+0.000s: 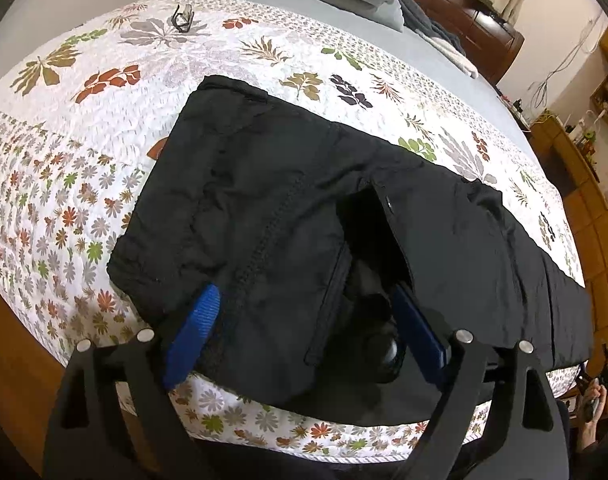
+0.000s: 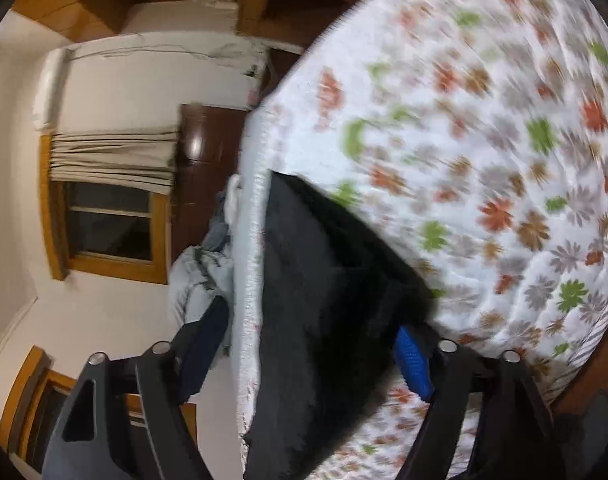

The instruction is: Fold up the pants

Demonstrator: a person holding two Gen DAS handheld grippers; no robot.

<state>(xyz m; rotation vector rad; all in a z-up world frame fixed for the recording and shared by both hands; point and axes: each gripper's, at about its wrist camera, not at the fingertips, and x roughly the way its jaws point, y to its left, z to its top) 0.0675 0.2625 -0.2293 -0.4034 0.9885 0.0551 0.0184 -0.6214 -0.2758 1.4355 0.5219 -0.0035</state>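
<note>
The left wrist view alone shows the black pants (image 1: pixel 304 208) laid out whole across the floral quilt (image 1: pixel 84 128), waist end nearest the left gripper (image 1: pixel 304 320) and legs running off to the right along the quilt's near edge, with a small dark object (image 1: pixel 182 18) far up the quilt; the right wrist view, tilted and motion-blurred, instead shows a window (image 2: pixel 112 224) and curtain (image 2: pixel 112 156) beyond the quilt. The left gripper's 2 blue fingers (image 1: pixel 196 328) stand wide apart over the waist, 1 at its left edge and 1 down in the open fly. The right gripper (image 2: pixel 304 356) also stands wide with a dark fold of the pants (image 2: pixel 323 300) between its fingers (image 2: pixel 413 364), though blur hides any contact.
</note>
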